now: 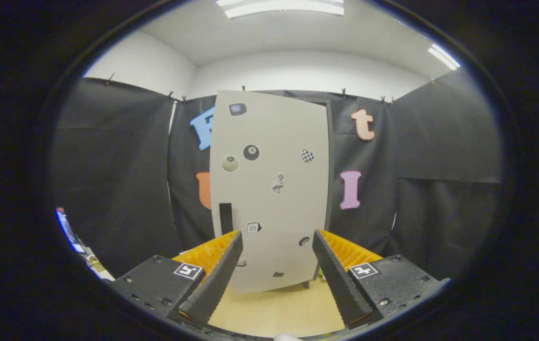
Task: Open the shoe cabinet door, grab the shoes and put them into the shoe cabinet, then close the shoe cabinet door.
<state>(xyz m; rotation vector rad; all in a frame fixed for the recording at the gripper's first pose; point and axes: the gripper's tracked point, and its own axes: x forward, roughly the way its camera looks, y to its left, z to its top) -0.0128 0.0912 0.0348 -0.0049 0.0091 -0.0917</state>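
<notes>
A tall grey shoe cabinet [274,189] stands straight ahead on the light wooden floor, its door [279,142] shut flat and dotted with small stickers. A dark vertical handle [225,218] sits low on the door's left side, just above my left finger. My gripper [276,241] is open, held some way back from the door, and nothing lies between its fingers. The lower part of the door shows in the gap between them.
Black cloth walls close in behind the cabinet and on both sides. The light wooden floor [274,308] stretches from the fingers to the cabinet's foot. Some small coloured items [73,237] lie far off to the left.
</notes>
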